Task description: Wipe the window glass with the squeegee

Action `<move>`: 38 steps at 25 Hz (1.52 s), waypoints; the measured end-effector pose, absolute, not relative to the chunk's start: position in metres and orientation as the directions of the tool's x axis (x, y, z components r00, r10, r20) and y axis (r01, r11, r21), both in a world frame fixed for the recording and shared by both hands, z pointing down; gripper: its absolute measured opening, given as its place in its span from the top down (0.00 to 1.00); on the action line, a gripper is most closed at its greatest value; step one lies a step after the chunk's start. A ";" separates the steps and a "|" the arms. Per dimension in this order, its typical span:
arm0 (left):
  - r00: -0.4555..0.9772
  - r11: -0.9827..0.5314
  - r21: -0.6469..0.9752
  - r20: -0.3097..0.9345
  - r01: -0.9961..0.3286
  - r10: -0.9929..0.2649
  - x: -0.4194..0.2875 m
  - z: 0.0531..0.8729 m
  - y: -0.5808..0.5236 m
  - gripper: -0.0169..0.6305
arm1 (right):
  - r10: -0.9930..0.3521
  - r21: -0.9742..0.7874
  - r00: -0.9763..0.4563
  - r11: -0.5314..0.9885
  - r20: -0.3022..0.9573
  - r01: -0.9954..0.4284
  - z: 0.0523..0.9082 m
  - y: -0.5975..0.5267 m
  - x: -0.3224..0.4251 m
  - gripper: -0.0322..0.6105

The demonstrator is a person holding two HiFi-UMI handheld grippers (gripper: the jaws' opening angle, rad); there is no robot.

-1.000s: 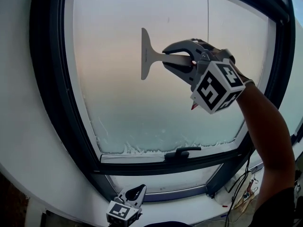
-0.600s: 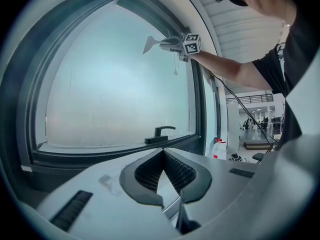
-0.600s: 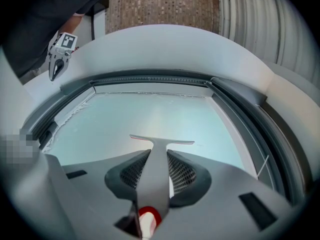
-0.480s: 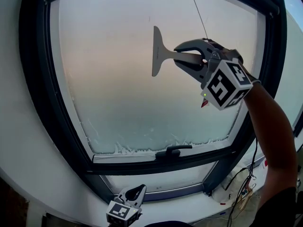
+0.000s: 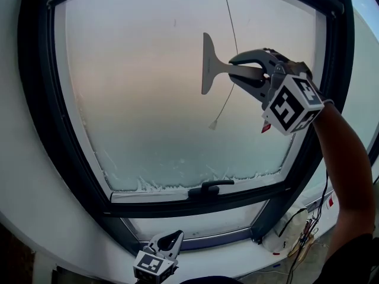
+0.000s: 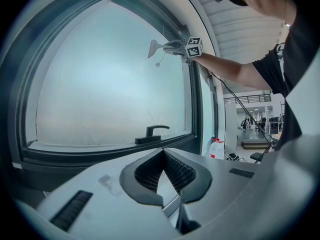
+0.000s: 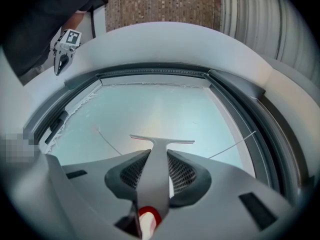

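At the bottom edge, the left gripper (image 5: 176, 235) idles, fingers pressed together on nothing. Upper right, the right gripper (image 5: 233, 68) has its fingers pinching the squeegee (image 5: 207, 64) handle, blade at the window glass (image 5: 136, 81). A hanging cord (image 5: 232, 28) crosses beside the handle. A sideways stroke could snag it and twist the blade off.

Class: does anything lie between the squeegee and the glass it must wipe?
Yes: a thin hanging cord crosses the glass right by the squeegee, held in the right tool.

Dark window frame (image 5: 37, 99), frosted glass (image 5: 136, 87), black handle (image 5: 208, 188), white wall (image 5: 23, 194), soft daylight.
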State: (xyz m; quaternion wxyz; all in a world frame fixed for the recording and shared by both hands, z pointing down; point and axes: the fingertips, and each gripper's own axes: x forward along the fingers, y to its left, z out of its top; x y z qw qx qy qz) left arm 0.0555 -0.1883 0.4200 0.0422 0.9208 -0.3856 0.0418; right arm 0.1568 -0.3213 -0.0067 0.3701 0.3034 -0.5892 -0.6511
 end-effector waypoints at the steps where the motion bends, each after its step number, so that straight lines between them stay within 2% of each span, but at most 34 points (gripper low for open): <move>1: 0.699 -0.699 0.046 0.109 -0.714 -0.707 0.056 0.420 -0.188 0.97 | -0.840 0.991 -0.540 -0.035 0.040 0.129 -0.007 -0.321 0.158 0.81; 19: 0.668 -0.663 0.084 0.100 -0.744 -0.737 0.064 0.428 -0.186 0.97 | -0.855 0.989 -0.518 -0.070 0.010 0.133 -0.006 -0.320 0.158 0.81; 26: 0.636 -0.628 0.098 0.121 -0.772 -0.763 0.075 0.440 -0.176 0.97 | -0.835 0.973 -0.549 -0.096 0.037 0.211 0.038 -0.309 0.157 0.81; 38: 0.541 -0.538 0.078 0.219 -0.839 -0.812 0.076 0.465 -0.140 0.97 | -0.794 0.999 -0.608 -0.037 -0.010 0.033 0.151 -0.290 0.178 0.81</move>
